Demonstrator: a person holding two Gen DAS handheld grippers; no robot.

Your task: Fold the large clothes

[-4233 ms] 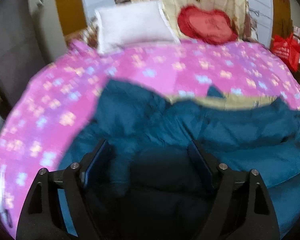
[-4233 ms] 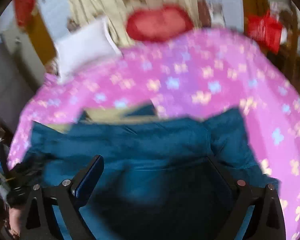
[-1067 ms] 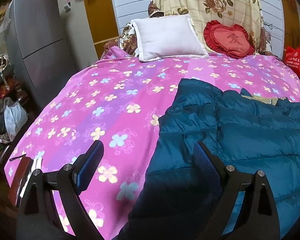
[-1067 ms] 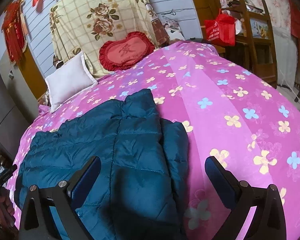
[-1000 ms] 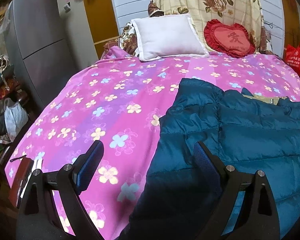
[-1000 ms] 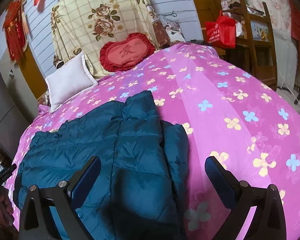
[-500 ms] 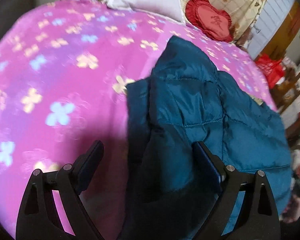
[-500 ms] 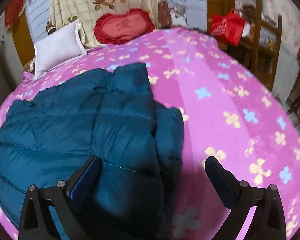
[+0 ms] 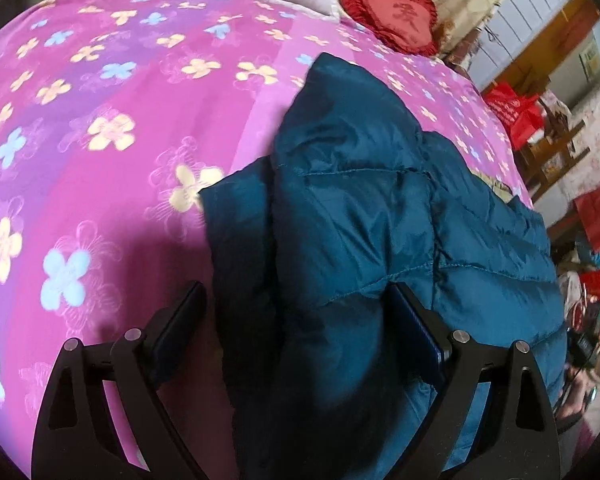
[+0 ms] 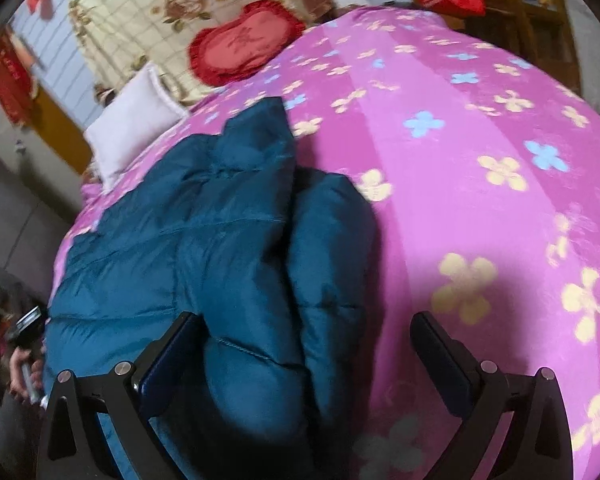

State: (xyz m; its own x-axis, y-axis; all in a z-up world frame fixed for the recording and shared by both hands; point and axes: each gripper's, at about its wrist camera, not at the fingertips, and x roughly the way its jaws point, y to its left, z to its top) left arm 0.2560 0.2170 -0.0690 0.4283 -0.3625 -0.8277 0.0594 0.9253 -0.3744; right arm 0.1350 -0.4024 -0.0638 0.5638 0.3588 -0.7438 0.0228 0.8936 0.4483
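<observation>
Left gripper (image 9: pixel 296 324) spread wide, hovering over the left folded edge of the teal puffer jacket (image 9: pixel 364 232), gripping nothing. Jacket spread across the near middle of the pink flowered bed (image 9: pixel 100 92), sleeves folded inward. Right gripper (image 10: pixel 306 344) likewise agape above the jacket's right edge. Far off: white pillow (image 10: pixel 132 124), red heart cushion (image 10: pixel 244 44).

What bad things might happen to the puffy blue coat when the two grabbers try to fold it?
The puffy teal quilted jacket is thick and slick-looking, so the open left gripper may pinch only its top layer, and the fold could slide apart.

The open right gripper straddles the jacket's edge and the pink flowered bedspread; closing there might catch the bedspread too.

The near hem lies close to the bed's edge, so a tug could drag it off.
</observation>
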